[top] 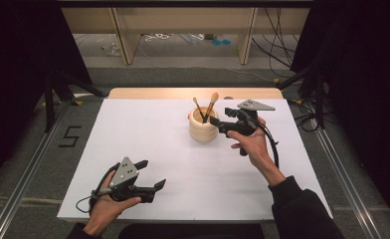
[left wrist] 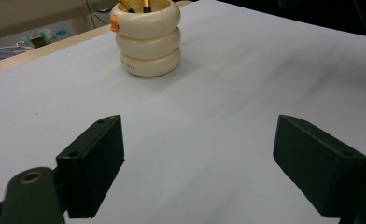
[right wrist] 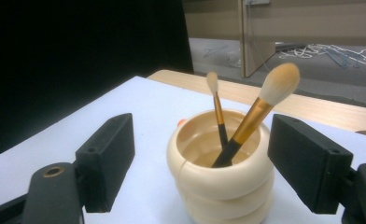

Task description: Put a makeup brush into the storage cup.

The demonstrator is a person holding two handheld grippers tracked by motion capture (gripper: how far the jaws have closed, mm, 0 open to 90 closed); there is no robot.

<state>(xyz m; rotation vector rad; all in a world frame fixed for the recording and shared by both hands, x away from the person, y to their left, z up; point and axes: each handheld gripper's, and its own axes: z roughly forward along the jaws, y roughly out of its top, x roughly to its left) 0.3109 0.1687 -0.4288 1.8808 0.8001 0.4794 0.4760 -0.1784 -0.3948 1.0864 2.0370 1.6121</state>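
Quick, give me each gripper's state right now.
Left gripper: jaws open, holding nothing, over bare white table.
Right gripper: jaws open, holding nothing, beside the cream holder with its two brushes.

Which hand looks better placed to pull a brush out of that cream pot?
The right. The right gripper sits open beside the cream pot holding the brushes, while the left gripper rests open near the table's front edge.

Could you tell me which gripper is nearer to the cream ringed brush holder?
Right. The right gripper sits just beside the brush holder, jaws open toward it; the left gripper rests open near the table's front edge, far off.
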